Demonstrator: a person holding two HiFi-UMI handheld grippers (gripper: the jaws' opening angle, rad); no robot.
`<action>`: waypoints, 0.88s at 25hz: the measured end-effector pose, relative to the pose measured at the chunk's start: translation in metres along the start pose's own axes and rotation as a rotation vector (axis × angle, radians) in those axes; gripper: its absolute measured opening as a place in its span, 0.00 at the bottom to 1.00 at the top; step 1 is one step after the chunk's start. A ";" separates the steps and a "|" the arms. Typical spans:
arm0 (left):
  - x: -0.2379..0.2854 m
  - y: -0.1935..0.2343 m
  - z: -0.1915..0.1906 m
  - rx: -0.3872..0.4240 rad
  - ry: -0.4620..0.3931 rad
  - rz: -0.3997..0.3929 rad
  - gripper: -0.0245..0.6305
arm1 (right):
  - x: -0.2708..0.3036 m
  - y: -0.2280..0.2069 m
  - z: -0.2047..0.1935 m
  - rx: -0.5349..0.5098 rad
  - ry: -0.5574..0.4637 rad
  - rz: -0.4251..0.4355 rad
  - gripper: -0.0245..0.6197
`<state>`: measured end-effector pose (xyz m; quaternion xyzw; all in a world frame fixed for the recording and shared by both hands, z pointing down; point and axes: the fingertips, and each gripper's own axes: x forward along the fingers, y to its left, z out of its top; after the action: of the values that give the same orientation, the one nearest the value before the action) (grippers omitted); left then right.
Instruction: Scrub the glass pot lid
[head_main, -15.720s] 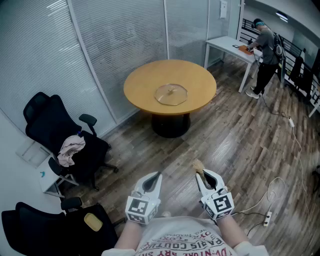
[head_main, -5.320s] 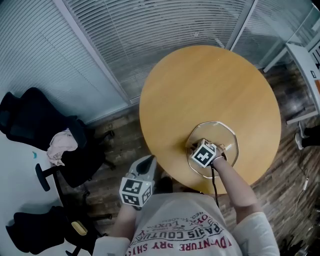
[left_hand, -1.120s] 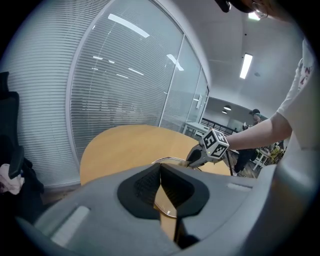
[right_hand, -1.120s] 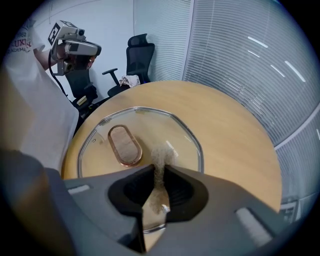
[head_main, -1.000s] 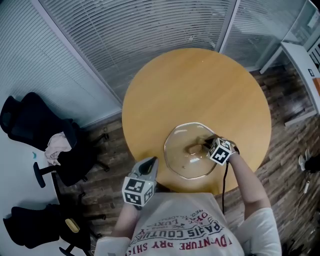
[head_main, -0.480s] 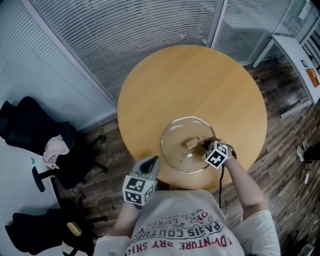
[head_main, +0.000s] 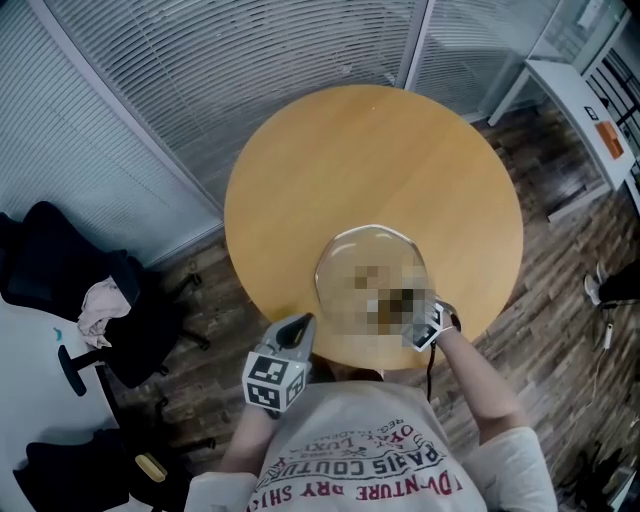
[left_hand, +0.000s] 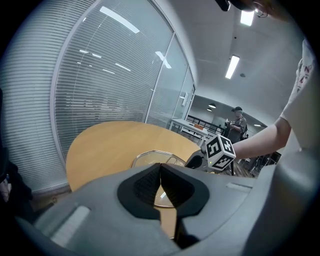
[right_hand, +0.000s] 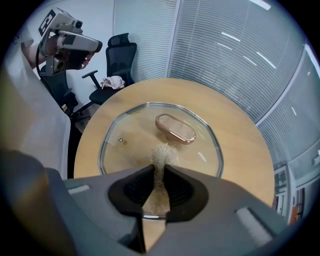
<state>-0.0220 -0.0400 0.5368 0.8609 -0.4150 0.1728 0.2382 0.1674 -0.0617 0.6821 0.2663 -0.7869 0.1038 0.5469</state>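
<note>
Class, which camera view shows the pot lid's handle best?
The right gripper view: the handle sits unobstructed on the glass lid. The head view blurs it; the left gripper view barely shows it beyond its jaws.

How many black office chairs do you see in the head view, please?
2. One black office chair, a pale cloth on it, stands left of the round wooden table; the other is at the bottom-left corner. More may be hidden.

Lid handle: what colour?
The handle is shiny rose gold, clearest in the right gripper view.
</note>
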 end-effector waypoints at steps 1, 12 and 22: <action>0.000 0.001 -0.001 0.003 0.003 -0.009 0.05 | 0.000 0.004 0.002 0.013 -0.002 0.001 0.13; 0.004 0.035 0.009 0.069 0.026 -0.122 0.05 | 0.006 0.036 0.022 0.157 0.010 -0.018 0.13; 0.012 0.051 0.019 0.119 0.059 -0.224 0.05 | 0.004 0.052 0.038 0.259 0.027 -0.010 0.13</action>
<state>-0.0535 -0.0858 0.5405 0.9091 -0.2980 0.1944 0.2165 0.1079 -0.0372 0.6778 0.3372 -0.7582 0.2057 0.5187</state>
